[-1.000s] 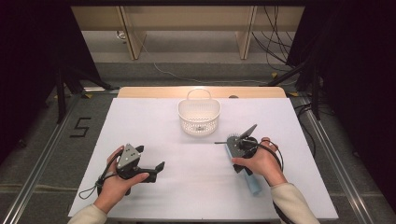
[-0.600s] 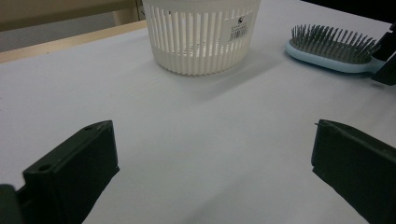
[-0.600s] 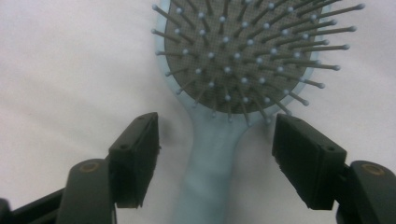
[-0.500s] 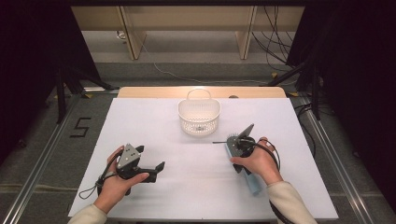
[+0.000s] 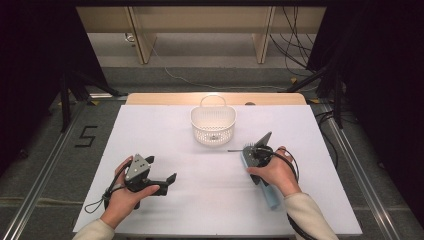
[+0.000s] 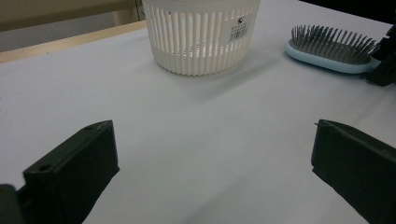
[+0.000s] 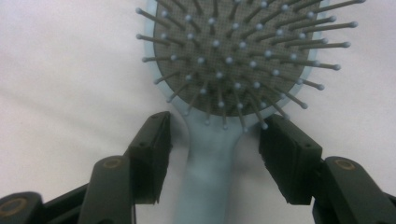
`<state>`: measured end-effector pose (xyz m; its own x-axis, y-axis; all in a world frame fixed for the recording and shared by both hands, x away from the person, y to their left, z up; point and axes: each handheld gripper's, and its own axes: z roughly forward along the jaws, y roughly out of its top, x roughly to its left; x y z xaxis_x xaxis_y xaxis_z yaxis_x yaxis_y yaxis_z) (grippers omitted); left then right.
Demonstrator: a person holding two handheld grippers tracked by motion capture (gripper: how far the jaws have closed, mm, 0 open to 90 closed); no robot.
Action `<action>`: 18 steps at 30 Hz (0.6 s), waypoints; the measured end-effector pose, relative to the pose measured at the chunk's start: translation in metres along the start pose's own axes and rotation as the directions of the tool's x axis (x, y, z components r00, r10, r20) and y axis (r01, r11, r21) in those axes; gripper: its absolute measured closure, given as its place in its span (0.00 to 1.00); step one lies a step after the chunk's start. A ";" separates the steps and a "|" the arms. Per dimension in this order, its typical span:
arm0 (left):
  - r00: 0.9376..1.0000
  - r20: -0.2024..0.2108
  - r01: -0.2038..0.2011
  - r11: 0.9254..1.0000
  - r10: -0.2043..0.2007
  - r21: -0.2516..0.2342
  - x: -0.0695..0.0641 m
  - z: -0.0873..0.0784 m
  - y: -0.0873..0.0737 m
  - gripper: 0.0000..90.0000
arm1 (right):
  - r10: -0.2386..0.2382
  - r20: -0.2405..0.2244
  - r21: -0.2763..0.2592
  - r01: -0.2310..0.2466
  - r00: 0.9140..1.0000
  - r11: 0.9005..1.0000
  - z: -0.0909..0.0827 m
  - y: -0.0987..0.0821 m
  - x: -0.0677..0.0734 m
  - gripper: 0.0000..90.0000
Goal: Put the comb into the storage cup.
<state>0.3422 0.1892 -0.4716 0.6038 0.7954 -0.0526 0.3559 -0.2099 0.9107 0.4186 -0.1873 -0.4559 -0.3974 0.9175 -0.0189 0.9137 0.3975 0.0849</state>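
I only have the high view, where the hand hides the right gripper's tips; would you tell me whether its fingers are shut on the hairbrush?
Observer: No. The right gripper is open, its fingers flanking the hairbrush neck with a gap on each side.
Operator: Thank you. Which way do the bristles face?
Observer: Up, off the table, with ball-tipped pins.
Operator: And the left gripper?
Observer: The left gripper is open with nothing in it, aimed toward the white basket.
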 end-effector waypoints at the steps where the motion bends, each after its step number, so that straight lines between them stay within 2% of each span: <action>1: 1.000 0.000 0.000 1.000 0.000 0.000 0.000 0.000 0.000 0.00 | 0.004 0.003 0.001 -0.004 1.000 1.000 0.000 0.000 0.000 0.51; 18: 1.000 0.002 -0.001 1.000 0.001 -0.001 0.000 0.000 0.000 0.00 | 0.050 0.017 0.030 -0.050 0.999 0.998 0.000 0.004 0.004 0.60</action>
<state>0.3421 0.1893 -0.4715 0.6054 0.7942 -0.0527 0.3548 -0.2100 0.9111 0.4209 -0.1816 -0.4552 -0.3497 0.9363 -0.0318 0.9347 0.3510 0.0555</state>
